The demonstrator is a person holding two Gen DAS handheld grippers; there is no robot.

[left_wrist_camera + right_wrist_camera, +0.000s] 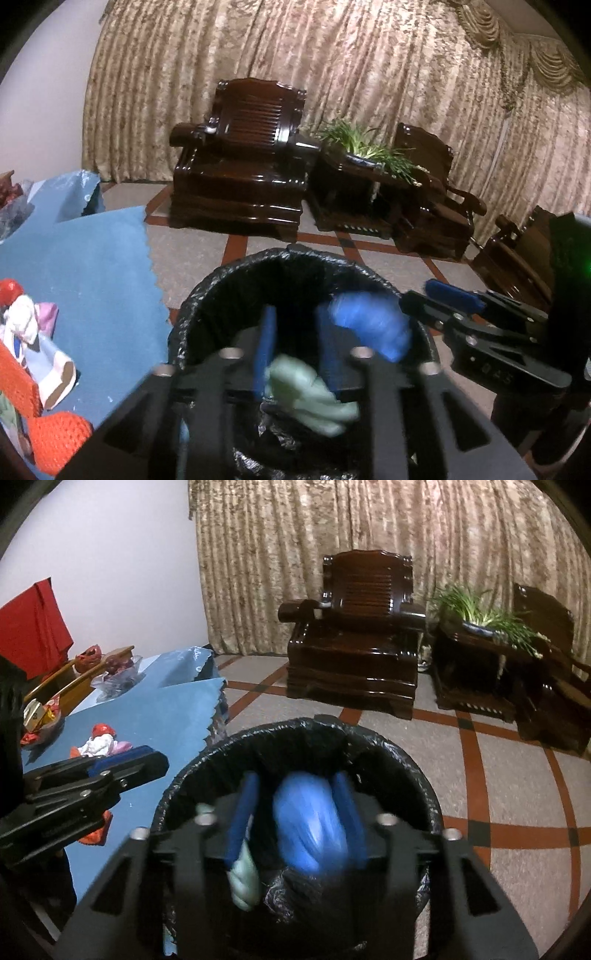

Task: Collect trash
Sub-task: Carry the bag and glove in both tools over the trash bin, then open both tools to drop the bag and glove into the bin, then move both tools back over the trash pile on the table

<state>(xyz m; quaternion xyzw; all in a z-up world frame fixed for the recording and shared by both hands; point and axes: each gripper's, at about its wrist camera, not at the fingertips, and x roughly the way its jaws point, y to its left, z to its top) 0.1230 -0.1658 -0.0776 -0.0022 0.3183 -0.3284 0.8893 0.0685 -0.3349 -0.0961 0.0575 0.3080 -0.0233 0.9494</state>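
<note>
Both grippers hang over the black-lined bin (295, 738): the right gripper (295, 812) stands part open with a blurred blue wad (314, 827) between its pads, seemingly loose, and the left gripper (295, 343) stands part open above a pale green wad (314, 398) that looks free of it. Both wads are blurred inside the bin mouth, so the drop step appears in hand. At nine o'clock the blue table (155, 720) bears a small figurine (99, 744) and red scraps. Next, each gripper likely needs to clear the rim and return there.
</note>
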